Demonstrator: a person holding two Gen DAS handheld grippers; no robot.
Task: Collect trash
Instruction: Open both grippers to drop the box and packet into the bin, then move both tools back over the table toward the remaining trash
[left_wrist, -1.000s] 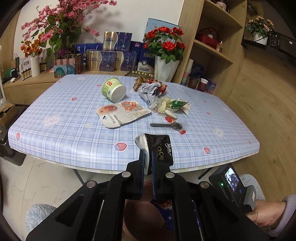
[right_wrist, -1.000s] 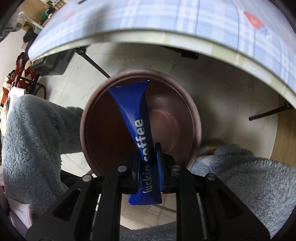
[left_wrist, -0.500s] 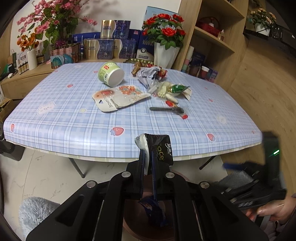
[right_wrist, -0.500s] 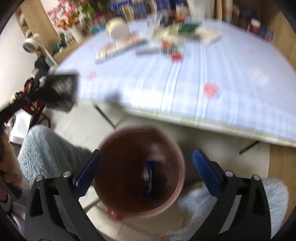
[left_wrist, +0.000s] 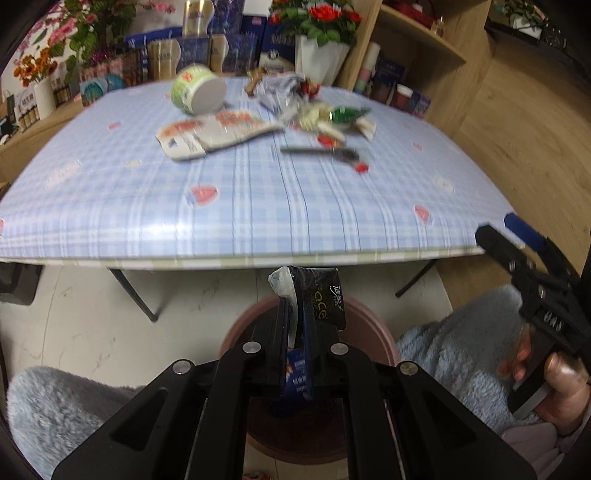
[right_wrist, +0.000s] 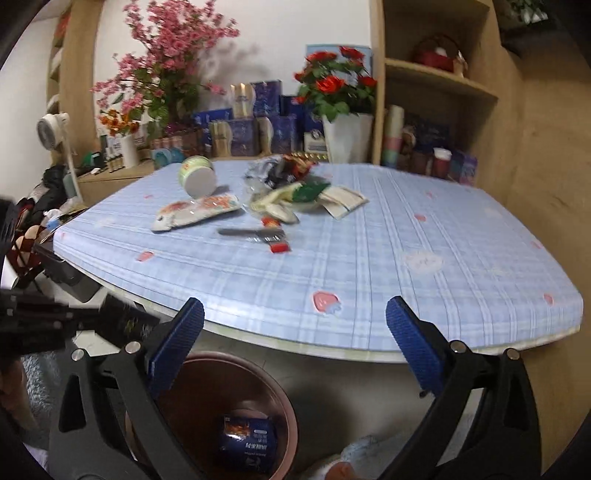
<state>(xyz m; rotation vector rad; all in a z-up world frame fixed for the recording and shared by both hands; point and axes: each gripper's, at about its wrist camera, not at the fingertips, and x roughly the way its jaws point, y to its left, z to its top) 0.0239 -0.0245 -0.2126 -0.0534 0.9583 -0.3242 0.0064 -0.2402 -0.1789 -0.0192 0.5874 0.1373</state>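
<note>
My left gripper (left_wrist: 295, 310) is shut on a black snack wrapper (left_wrist: 327, 299) and hangs over a brown bin (left_wrist: 373, 332) on the floor in front of the table. A blue coffee packet (right_wrist: 247, 439) lies inside the bin (right_wrist: 284, 406). My right gripper (right_wrist: 295, 325) stands wide open with nothing between its blue pads (right_wrist: 173, 350), above the bin and facing the table. On the checked tablecloth (right_wrist: 369, 277) lie a green-white cup (right_wrist: 197, 175) on its side, a flat printed pouch (right_wrist: 195, 210), a heap of wrappers (right_wrist: 295, 192), a black utensil (right_wrist: 255, 233) and a red scrap (right_wrist: 279, 247).
Flower vases (right_wrist: 347, 136), boxes and a wooden shelf (right_wrist: 439, 85) stand behind the table. Black table legs (left_wrist: 133, 291) angle down near the bin. The person's fluffy blue slippers (left_wrist: 454, 354) flank the bin, and a hand (left_wrist: 554, 373) holds the right gripper's handle.
The right gripper opened and dropped the blue coffee packet into the bin, then rose and tipped up toward the table. The left gripper sank over the bin, still holding the black wrapper.
</note>
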